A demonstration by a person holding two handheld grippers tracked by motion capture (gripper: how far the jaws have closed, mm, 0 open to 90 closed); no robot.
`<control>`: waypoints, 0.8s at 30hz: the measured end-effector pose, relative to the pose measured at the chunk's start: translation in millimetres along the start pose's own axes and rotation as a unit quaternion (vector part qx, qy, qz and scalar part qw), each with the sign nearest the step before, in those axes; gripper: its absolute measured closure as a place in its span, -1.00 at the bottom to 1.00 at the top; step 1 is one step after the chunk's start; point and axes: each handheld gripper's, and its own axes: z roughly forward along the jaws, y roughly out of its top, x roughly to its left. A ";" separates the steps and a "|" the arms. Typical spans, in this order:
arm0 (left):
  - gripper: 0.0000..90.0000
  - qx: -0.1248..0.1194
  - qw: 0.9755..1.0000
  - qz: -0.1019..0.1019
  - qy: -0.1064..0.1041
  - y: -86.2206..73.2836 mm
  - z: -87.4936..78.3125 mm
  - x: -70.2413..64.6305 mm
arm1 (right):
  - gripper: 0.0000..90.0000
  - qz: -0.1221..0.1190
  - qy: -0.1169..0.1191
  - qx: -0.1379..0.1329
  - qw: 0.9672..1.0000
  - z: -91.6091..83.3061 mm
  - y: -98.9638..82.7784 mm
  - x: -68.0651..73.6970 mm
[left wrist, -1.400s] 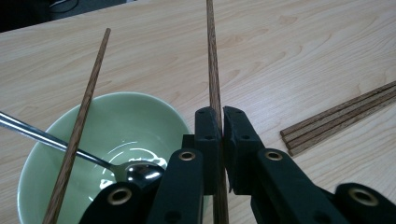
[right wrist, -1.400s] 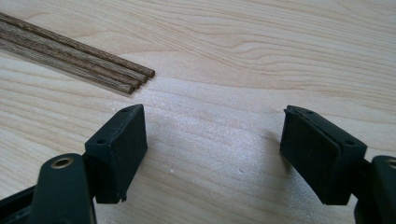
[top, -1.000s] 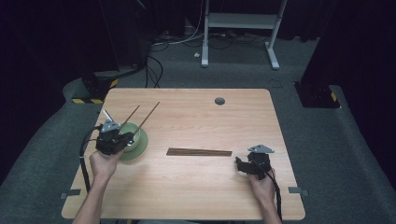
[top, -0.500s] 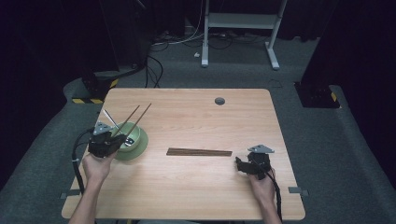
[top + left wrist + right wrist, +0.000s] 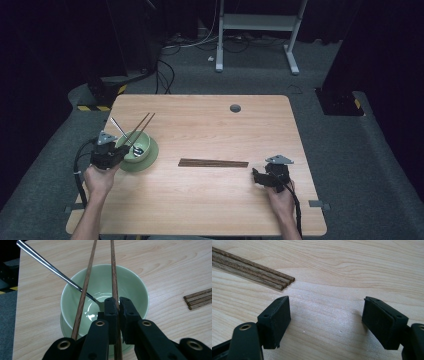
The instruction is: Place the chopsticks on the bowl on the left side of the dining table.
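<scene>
Nearest to you, your two forearms come in over the near edge of the wooden table [image 5: 200, 210], one claw in each hand. Your right claw [image 5: 325, 315] rests low on the table at the right, jaws spread wide with nothing between them, pointing toward a small bundle of loose chopsticks [image 5: 213, 163] that lies flat at the table's middle, near the claw but not touching it; it seems parked there, ready for the next pick. Your left claw [image 5: 118, 312] is clenched on one chopstick of a held pair [image 5: 113, 272], which runs straight out between the pads over a pale green bowl [image 5: 137, 150] at the table's left. The second stick of the pair slants beside the claw, and whether the pads grip it too cannot be told. A metal spoon [image 5: 57, 272] already leans inside the bowl, handle up against the rim. The sticks hang above the bowl's opening, likely so they can be lowered in alongside the spoon. Beyond the table lie dark floor and cables.
</scene>
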 end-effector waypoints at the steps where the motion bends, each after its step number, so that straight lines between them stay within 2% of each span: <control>1: 0.87 0.000 1.000 0.000 0.001 -0.3 0.1 0.6 | -0.50 0.000 0.000 0.000 1.000 0.0 0.0 0.0; 10: 0.87 0.008 1.000 -0.001 0.012 -3.8 2.8 6.7 | -0.50 0.000 0.000 0.000 1.000 0.0 0.0 0.0; 15: 0.87 0.017 0.999 0.009 0.027 -5.9 4.6 7.5 | -0.50 -0.001 0.000 0.000 1.000 0.0 -0.1 0.0; 24: 0.87 0.022 0.999 0.017 0.038 -7.5 6.2 8.9 | -0.50 0.000 0.000 0.000 1.000 0.0 0.0 0.1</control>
